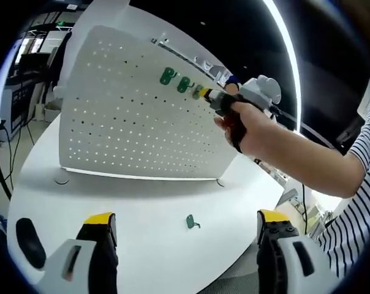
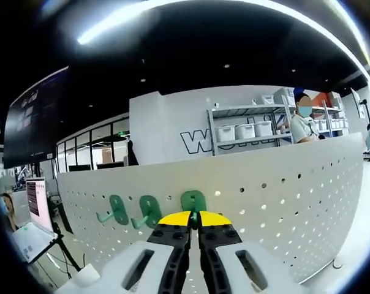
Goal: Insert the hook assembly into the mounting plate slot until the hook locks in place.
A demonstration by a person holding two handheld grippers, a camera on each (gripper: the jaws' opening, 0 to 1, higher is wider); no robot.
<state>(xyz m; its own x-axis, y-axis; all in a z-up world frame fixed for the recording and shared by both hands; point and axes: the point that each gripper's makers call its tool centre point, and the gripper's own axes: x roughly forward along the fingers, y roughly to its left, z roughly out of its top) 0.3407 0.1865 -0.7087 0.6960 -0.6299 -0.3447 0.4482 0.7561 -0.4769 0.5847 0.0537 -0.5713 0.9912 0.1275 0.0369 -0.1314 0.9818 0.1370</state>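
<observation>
Right gripper (image 2: 195,222) clamped on green plastic hook (image 2: 193,201) at white perforated mounting plate (image 2: 283,202) top edge, left gripper (image 1: 185,229) wide, spare green hook (image 1: 192,222) on white bench (image 1: 142,208).

Both handheld tools share one build, the left gripper (image 1: 188,229) and right gripper (image 2: 194,218) each having black jaws capped with yellow tips on pale grey bodies, while the person's sleeve (image 1: 355,190) is white with dark stripes.
</observation>
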